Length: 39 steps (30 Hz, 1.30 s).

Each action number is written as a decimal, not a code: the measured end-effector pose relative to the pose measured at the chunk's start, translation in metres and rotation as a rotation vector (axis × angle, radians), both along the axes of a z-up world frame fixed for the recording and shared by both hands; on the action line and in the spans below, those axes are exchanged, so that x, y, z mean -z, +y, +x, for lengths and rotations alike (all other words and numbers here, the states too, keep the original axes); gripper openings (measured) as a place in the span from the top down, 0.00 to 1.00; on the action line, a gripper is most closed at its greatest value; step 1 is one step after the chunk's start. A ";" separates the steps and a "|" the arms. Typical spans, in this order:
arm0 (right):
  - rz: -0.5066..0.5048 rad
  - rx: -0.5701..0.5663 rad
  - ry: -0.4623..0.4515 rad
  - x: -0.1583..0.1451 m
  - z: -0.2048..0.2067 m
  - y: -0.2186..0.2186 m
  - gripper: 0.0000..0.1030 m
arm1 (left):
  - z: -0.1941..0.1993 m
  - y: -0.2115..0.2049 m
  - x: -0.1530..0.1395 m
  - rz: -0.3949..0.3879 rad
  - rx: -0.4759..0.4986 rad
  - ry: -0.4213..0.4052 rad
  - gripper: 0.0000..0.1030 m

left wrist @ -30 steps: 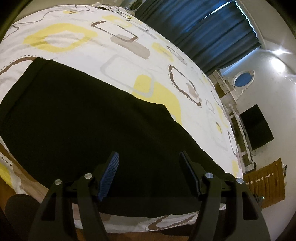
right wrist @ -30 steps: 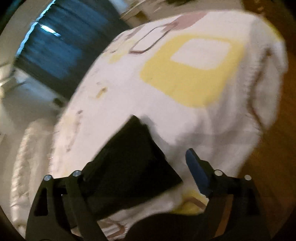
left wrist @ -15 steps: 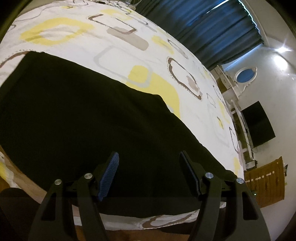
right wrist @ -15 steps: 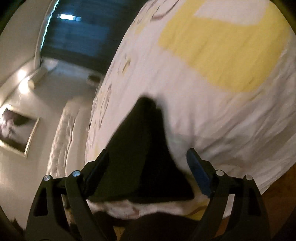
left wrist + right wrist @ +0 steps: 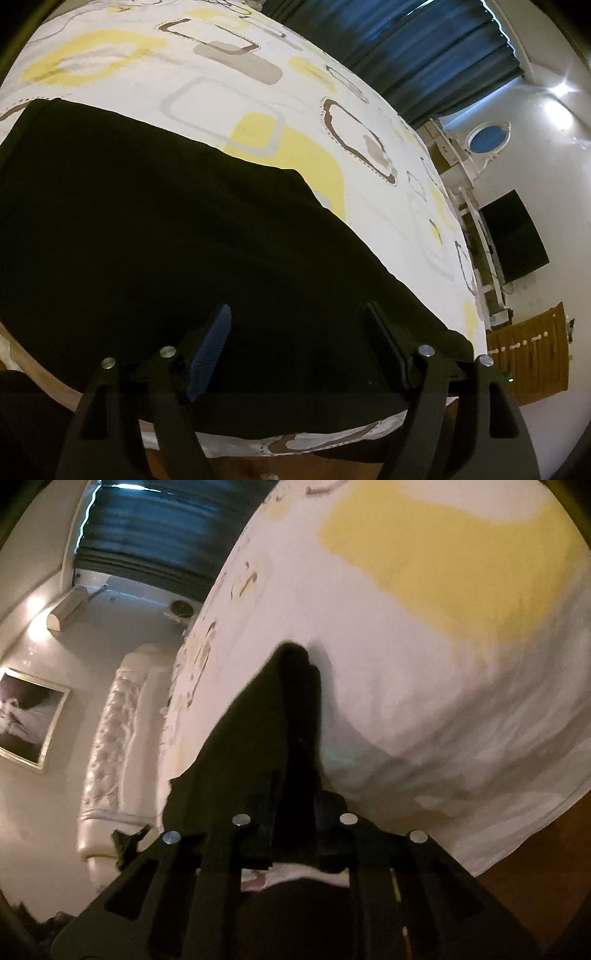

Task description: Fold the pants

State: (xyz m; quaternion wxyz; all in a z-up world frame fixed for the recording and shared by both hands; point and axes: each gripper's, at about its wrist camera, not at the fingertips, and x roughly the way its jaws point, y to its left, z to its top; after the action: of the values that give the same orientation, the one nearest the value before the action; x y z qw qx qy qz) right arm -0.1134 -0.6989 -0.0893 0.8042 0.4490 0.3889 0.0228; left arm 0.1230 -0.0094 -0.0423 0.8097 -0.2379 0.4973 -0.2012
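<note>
A bed with a white patterned bedsheet (image 5: 207,92) fills both views, and the black pants (image 5: 155,236) lie spread flat across its near side, one long edge running along the bed's edge closest to the cameras, the cloth smooth with hardly a wrinkle. They look like a soft, limp, fairly light fabric: it will sag and drape from whatever point lifts it, so it wants holding at two corners or hems at once, kept taut between them, not pinched mid-panel. The dark matte weave should not be slippery against the pads. The left gripper (image 5: 299,332) hovers over the near edge with its jaws opening, blue pad and black pad apart, cloth beneath them but not pinched. The right gripper (image 5: 295,760) is clamped on a narrow end of the pants (image 5: 240,738), which rises in a peak off the sheet between its closed fingers
</note>
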 end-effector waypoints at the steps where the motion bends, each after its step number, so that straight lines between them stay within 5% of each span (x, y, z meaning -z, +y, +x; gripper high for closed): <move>1: -0.040 0.004 -0.011 -0.011 0.004 0.003 0.88 | 0.000 -0.001 0.000 0.003 -0.001 -0.001 0.29; 6: -0.281 0.046 -0.115 -0.096 0.039 0.001 0.89 | 0.003 -0.006 -0.003 0.008 -0.003 -0.001 0.29; 10: -0.307 0.045 -0.134 -0.125 0.053 -0.019 0.89 | 0.006 -0.015 -0.006 0.010 0.007 -0.019 0.29; 14: -0.255 0.018 -0.097 -0.109 0.048 -0.011 0.89 | 0.006 -0.024 0.001 0.010 0.033 -0.017 0.29; 19: -0.094 0.091 -0.061 -0.062 -0.010 -0.003 0.89 | 0.008 -0.015 0.022 0.055 0.034 -0.010 0.29; 22: -0.090 0.106 0.035 -0.030 -0.025 0.004 0.89 | 0.006 -0.004 0.022 0.043 0.005 -0.051 0.29; 28: -0.056 0.143 0.092 0.005 -0.036 0.003 0.89 | -0.016 0.049 0.002 0.052 -0.290 -0.227 0.18; 31: -0.062 0.149 0.086 0.004 -0.033 0.000 0.89 | -0.026 0.092 0.003 -0.027 -0.446 -0.214 0.17; 36: -0.066 0.150 0.092 0.002 -0.031 0.002 0.89 | -0.052 0.153 0.014 -0.305 -0.527 -0.163 0.17; 39: -0.061 0.155 0.093 0.002 -0.030 0.003 0.88 | -0.066 0.178 0.020 -0.392 -0.569 -0.149 0.17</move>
State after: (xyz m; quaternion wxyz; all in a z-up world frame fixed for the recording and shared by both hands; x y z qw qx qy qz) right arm -0.1436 -0.6961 -0.0917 0.7979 0.4535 0.3905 -0.0725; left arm 0.0571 0.1686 -0.0621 0.8063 -0.5025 0.3026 -0.0760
